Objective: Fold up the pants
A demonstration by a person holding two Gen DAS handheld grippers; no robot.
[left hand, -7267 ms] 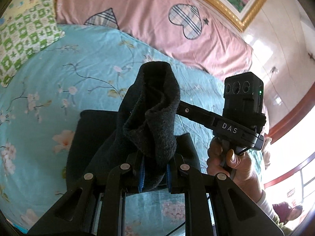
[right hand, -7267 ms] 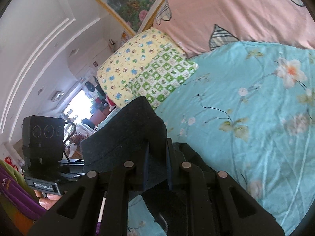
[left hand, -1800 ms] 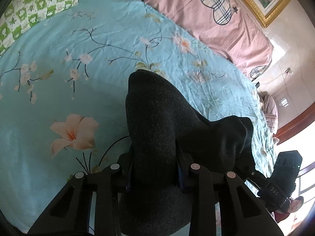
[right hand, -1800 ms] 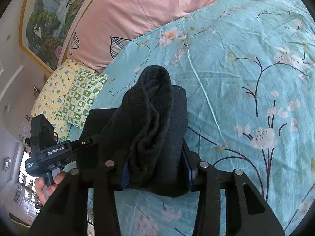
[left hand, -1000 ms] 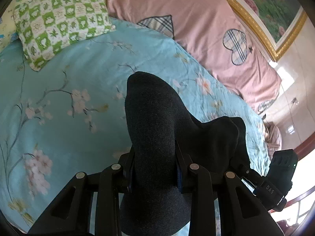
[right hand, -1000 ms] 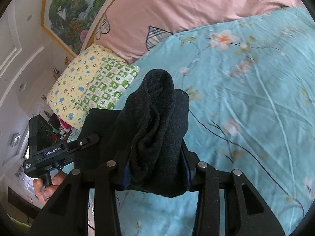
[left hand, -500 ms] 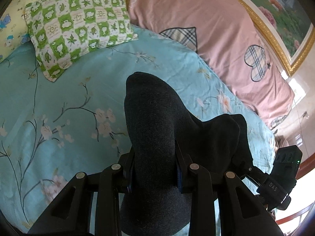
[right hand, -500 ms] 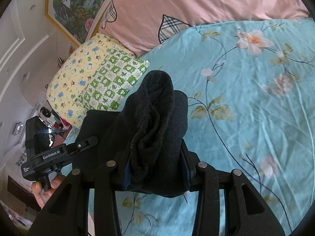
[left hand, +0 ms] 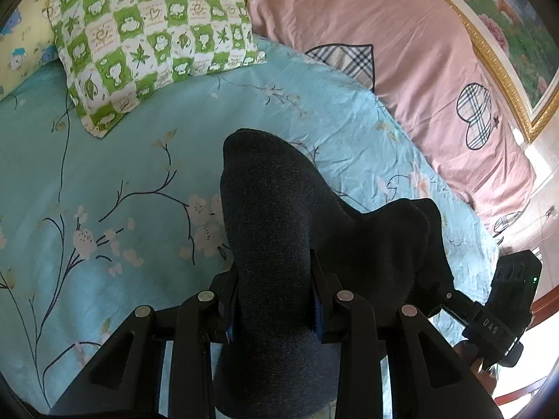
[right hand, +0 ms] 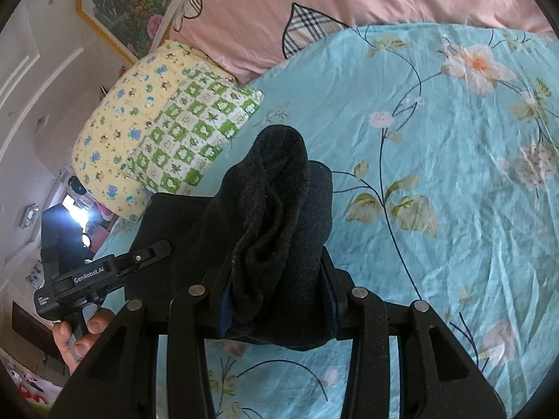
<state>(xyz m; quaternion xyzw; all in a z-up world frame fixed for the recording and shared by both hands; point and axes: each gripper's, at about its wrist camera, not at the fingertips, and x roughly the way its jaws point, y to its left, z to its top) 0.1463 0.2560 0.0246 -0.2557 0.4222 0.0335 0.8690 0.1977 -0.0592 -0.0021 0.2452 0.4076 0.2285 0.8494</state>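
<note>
Turquoise sheet (left hand: 139, 160) printed with pale blossoms and dark twigs, spread across the bed. Green-and-white checked pillow (left hand: 153, 31) at the head, touching a yellow pillow (right hand: 118, 139) with small cartoon prints. Pink quilt (left hand: 401, 45) with plaid hearts banked against the wall. Gold-framed painting (right hand: 129, 3) of flowers and trees above. White panelled wall (right hand: 31, 70) to one side; bright daylight from a window (right hand: 78, 214) low down.

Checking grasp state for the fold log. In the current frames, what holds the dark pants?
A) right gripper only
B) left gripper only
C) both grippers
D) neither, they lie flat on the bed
C: the left gripper and the right gripper each have their jaws closed on a bunch of the pants, held above the bedsheet.
</note>
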